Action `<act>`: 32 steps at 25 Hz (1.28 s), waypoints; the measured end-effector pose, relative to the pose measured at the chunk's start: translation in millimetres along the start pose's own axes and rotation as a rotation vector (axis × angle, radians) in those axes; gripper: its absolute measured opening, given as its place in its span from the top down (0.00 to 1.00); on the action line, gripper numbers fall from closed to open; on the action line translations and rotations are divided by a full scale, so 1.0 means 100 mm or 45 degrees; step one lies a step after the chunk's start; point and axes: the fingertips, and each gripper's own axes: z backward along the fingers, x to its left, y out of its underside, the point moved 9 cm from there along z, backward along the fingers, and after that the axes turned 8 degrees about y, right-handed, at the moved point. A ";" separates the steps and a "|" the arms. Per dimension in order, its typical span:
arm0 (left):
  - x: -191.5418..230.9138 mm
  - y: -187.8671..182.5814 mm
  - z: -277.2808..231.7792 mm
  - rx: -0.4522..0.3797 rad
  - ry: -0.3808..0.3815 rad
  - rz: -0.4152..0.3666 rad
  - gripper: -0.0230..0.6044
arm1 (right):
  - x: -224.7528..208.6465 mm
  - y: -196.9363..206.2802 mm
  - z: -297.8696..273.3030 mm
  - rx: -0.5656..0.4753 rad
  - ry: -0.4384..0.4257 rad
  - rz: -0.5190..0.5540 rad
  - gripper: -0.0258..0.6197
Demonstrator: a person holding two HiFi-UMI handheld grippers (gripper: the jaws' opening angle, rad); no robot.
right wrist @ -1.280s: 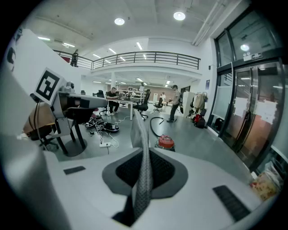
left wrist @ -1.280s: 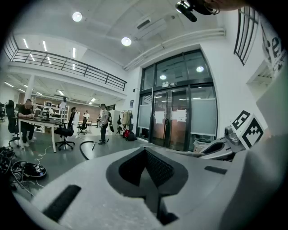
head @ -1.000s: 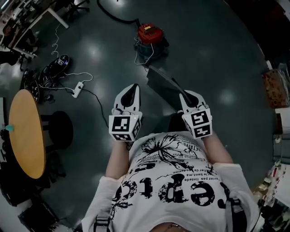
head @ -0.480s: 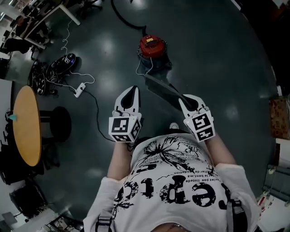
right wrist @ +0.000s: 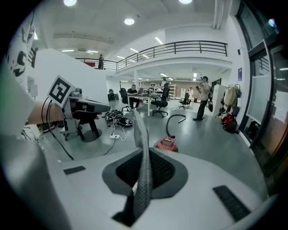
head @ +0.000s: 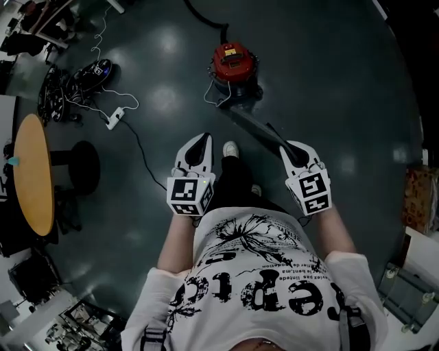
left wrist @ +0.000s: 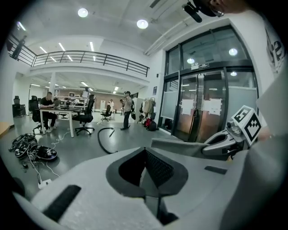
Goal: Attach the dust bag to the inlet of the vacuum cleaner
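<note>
The red vacuum cleaner (head: 233, 65) stands on the dark floor ahead of me, with its black hose (head: 206, 17) running off behind it. My right gripper (head: 291, 152) is shut on a flat grey dust bag (head: 254, 129), which sticks out forward and left toward the vacuum. In the right gripper view the dust bag (right wrist: 143, 170) shows edge-on between the pads, with the vacuum cleaner (right wrist: 166, 143) beyond it. My left gripper (head: 200, 142) is shut and holds nothing, level with the right one. In the left gripper view the left gripper (left wrist: 145, 152) has its pads together.
A round wooden table (head: 31, 182) and a black stool (head: 72, 168) stand at the left. A power strip (head: 113, 118) with white cables lies on the floor nearby. My shoe (head: 230, 147) is between the grippers. Desks with seated people (left wrist: 47, 105) are far off; glass doors (left wrist: 202, 103) are at the right.
Both grippers have travelled forward across the floor, the bag still in the right one. The vacuum cleaner now looks closer. A leg and shoe have stepped into view between the grippers.
</note>
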 end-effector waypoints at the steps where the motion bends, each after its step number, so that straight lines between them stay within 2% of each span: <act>1: 0.09 0.04 -0.12 0.020 0.000 0.001 0.96 | -0.05 0.00 -0.12 0.015 -0.005 -0.010 0.92; 6: 0.64 0.04 -0.89 0.062 0.067 -0.006 0.96 | -0.28 -0.09 -0.86 0.072 -0.041 -0.028 0.92; 13: 1.22 -0.41 -1.63 0.037 0.152 0.003 0.96 | -0.54 -0.57 -1.51 0.015 -0.178 0.060 0.92; 19: 1.53 -0.40 -2.09 0.067 0.125 0.045 0.96 | -0.78 -0.69 -2.03 0.033 -0.221 0.085 0.92; 26: 1.54 -0.02 -2.37 0.047 0.034 0.099 0.96 | -1.00 -0.36 -2.50 0.063 -0.303 0.118 0.92; 29: 1.55 0.35 -2.51 0.015 -0.008 0.097 0.96 | -1.07 -0.01 -2.76 0.040 -0.323 0.131 0.92; 32: 1.63 0.86 -2.71 -0.017 -0.051 0.082 0.96 | -1.14 0.43 -3.12 0.020 -0.319 0.161 0.92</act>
